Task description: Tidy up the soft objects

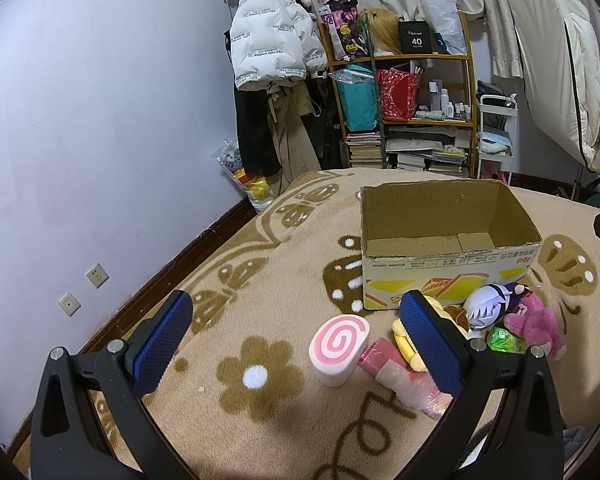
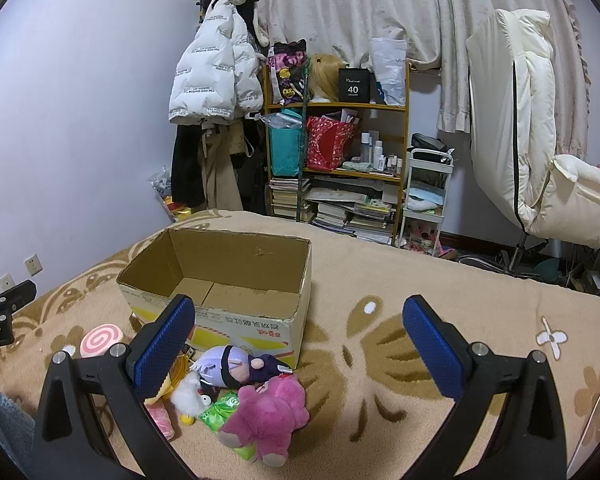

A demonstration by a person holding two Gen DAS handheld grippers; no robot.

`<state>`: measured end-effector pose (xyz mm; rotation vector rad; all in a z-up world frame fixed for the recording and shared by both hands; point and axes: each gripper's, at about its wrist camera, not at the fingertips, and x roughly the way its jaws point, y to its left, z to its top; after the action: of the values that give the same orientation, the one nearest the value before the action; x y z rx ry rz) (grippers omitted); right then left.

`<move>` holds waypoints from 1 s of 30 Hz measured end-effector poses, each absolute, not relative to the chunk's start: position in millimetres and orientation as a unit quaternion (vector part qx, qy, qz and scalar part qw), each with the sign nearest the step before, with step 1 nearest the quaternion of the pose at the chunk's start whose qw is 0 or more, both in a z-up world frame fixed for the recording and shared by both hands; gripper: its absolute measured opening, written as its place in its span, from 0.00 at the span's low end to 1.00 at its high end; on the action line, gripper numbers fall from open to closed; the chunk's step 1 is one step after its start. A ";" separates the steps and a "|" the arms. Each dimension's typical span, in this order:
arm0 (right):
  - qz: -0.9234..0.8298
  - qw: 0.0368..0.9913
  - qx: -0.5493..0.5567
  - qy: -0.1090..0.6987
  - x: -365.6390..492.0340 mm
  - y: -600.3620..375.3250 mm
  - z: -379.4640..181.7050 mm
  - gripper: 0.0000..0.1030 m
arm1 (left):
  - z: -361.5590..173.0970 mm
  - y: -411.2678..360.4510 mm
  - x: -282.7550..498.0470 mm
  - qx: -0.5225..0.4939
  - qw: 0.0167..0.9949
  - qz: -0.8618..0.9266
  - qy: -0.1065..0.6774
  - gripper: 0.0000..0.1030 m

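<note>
While your left tool [image 1: 296, 332] hung wide open and empty over the blanket [image 1: 260, 280], the swirl cushion [image 1: 339, 349] lay leftmost, then the pink plush [image 2: 268, 412] before the empty cardboard box [image 2: 236, 280]; your right tool [image 2: 298, 334] gaped empty too.

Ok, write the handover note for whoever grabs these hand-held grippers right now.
Left hand-held gripper: open, holding nothing, above the blanket near the swirl cushion.
Right hand-held gripper: open, holding nothing, above the toy pile.
Box: upright on the blanket, open at the top, nothing seen inside.
Toys lie in front of the box: swirl cushion, pink bear, purple-haired doll, white plush, yellow plush, green packet, pink wrapped item.
Done: nothing is boxed.
Left: probably move every soft item into the box.
</note>
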<state>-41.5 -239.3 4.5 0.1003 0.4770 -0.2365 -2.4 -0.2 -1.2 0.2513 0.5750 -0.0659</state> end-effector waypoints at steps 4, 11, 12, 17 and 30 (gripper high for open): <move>-0.117 0.964 0.049 0.235 -41.6 -238.4 4.6 1.00 | -2.3 0.2 -2.9 0.124 0.951 -0.031 0.283 0.99; -0.117 0.963 0.048 0.236 -40.4 -235.7 5.9 1.00 | -3.7 -0.4 -2.7 0.125 0.950 -0.032 0.285 0.99; -0.117 0.964 0.048 0.236 -40.4 -236.2 5.8 1.00 | -4.1 -0.7 -2.6 0.126 0.950 -0.032 0.285 0.99; -0.118 0.963 0.049 0.237 -40.3 -235.6 6.1 1.00 | -4.3 -0.8 -2.7 0.126 0.950 -0.032 0.285 0.99; -0.116 0.958 0.046 0.259 -30.3 -231.3 -11.3 1.00 | -20.7 -4.5 20.4 0.140 0.930 -0.032 0.340 0.99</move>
<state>-30.3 -231.3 -11.3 0.0936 0.5261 -0.2359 20.4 -4.5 -20.7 0.2859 0.6959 -0.0656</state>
